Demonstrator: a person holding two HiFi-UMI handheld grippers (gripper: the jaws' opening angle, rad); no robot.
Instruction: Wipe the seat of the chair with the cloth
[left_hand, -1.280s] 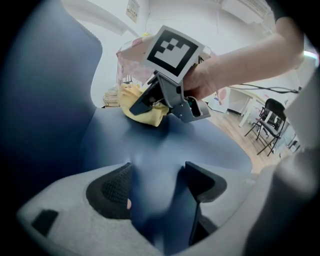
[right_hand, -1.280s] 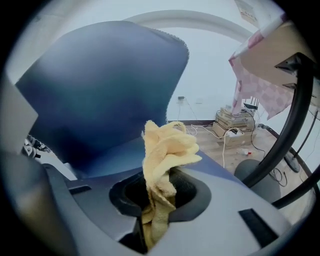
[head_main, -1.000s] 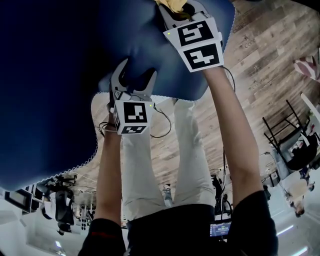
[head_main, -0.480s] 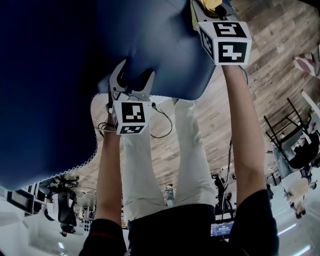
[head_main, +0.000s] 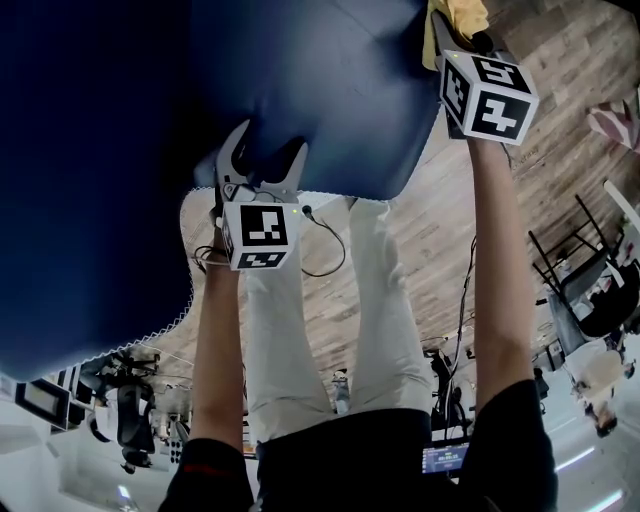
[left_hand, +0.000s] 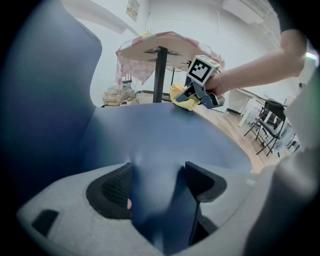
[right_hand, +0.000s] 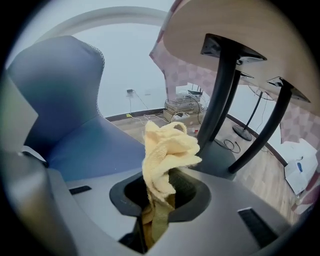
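Note:
The blue chair seat (head_main: 330, 90) fills the upper left of the head view. My left gripper (head_main: 268, 145) is shut on the seat's front edge, and in the left gripper view (left_hand: 159, 180) the blue padding (left_hand: 165, 135) is pinched between both jaws. At the seat's far right edge, my right gripper (head_main: 455, 25) is shut on the yellow cloth (head_main: 462, 14). In the right gripper view the crumpled cloth (right_hand: 167, 155) stands up out of the jaws (right_hand: 161, 195), off the right side of the seat (right_hand: 95, 145). The left gripper view also shows the right gripper (left_hand: 197, 97) with the cloth (left_hand: 181, 97).
A round table on a dark pedestal (right_hand: 220, 95) stands close beyond the right gripper, its top (right_hand: 225, 30) overhead with a checked cloth. The chair's backrest (right_hand: 55, 85) rises at the left. Wooden floor (head_main: 520, 130) lies right of the seat, with a black chair frame (head_main: 570, 270) further off.
My right gripper has swept the yellow cloth rightward across the seat to its right edge. The left gripper has stayed clamped on the front edge.

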